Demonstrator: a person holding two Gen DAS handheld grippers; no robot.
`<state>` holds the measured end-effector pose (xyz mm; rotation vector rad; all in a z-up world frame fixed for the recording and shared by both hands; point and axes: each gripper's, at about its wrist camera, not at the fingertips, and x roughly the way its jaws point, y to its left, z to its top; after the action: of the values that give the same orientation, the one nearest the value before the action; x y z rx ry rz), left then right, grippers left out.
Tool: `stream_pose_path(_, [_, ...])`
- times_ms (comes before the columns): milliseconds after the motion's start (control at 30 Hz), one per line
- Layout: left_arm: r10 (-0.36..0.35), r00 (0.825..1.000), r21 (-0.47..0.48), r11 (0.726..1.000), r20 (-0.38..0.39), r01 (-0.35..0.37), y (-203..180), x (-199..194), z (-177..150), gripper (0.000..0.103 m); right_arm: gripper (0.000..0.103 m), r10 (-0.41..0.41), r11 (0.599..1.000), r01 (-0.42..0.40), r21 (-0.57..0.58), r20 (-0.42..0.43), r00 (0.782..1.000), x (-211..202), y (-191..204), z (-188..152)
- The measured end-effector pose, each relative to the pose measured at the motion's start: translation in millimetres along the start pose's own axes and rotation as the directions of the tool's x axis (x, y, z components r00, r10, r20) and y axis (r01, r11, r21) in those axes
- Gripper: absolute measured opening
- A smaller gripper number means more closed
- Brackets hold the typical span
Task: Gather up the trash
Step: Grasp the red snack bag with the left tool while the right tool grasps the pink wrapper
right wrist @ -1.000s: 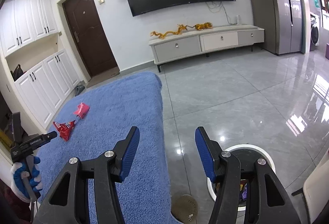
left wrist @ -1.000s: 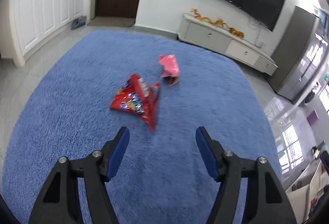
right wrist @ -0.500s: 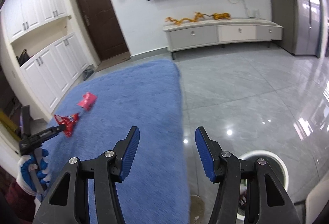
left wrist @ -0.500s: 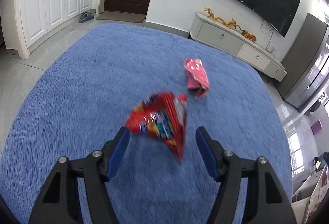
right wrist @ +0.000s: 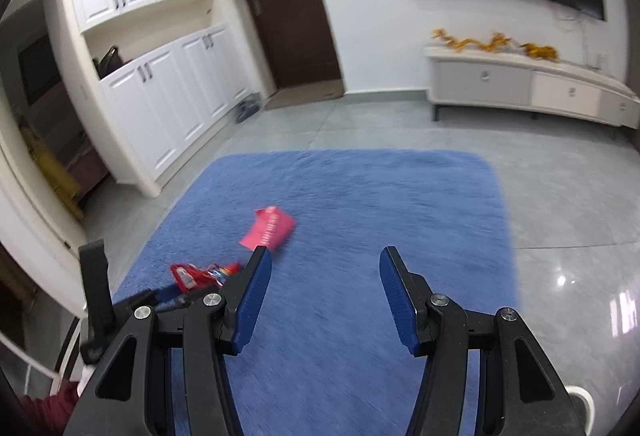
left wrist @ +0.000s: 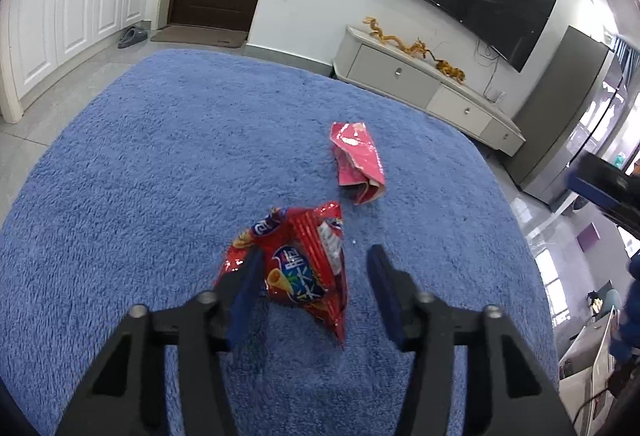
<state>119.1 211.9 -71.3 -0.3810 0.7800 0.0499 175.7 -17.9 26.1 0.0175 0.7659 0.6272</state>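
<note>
Since a second ago the left gripper (left wrist: 314, 276) has closed in on the red snack bag (left wrist: 298, 268), which lay well ahead of the spread jaws then and now sits between them, while the right wrist view has swung from the tiled floor round to face the blue rug (left wrist: 160, 163). Starting at the left of the left wrist view, that gripper's left finger overlaps the bag's left edge and the right finger stands clear of its right side, so the jaws are spread and grip nothing yet. The bag rests crumpled near the middle of the rug, toward the near edge, with a pointed corner trailing back toward the camera. Further right and deeper into the rug lies the pink wrapper (left wrist: 358, 161), apart from the bag. In the right wrist view the right gripper (right wrist: 324, 284) hangs over the near part of the rug with its jaws also spread and empty, the pink wrapper (right wrist: 270, 228) just beyond its left finger. The risk, as I judge it, is that the foil is slick and puffed: a close on only the loose edge could let it slip out, or the fingers could dig into the rug pile and push the bag away instead of pinching it.
</note>
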Motion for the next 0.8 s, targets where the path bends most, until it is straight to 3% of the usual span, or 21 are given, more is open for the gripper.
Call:
stream_pose_path(100, [-0.009,1.0,-0.007,1.0,0.005,0.009,9,4,1,0.029,0.056,0.05,0.999,-0.05,0.012,-0.041,0.998,39,14,8])
stream_pose_path(200, [-0.054,0.998,-0.054,0.997,0.013,0.055,24,6,-1,0.024,0.056,0.071,0.997,-0.07,0.018,-0.07,0.995,75,27,10])
stream_pose_path(533, [-0.111,0.994,-0.095,0.989,0.019,0.113,36,10,-5,0.02,0.055,0.098,0.995,-0.092,0.046,-0.159,0.982,170,54,13])
stream_pose_path(800, [-0.117,0.993,-0.098,0.988,0.019,0.118,36,10,-7,0.02,0.039,0.078,0.995,-0.062,0.084,-0.208,0.975,199,49,7])
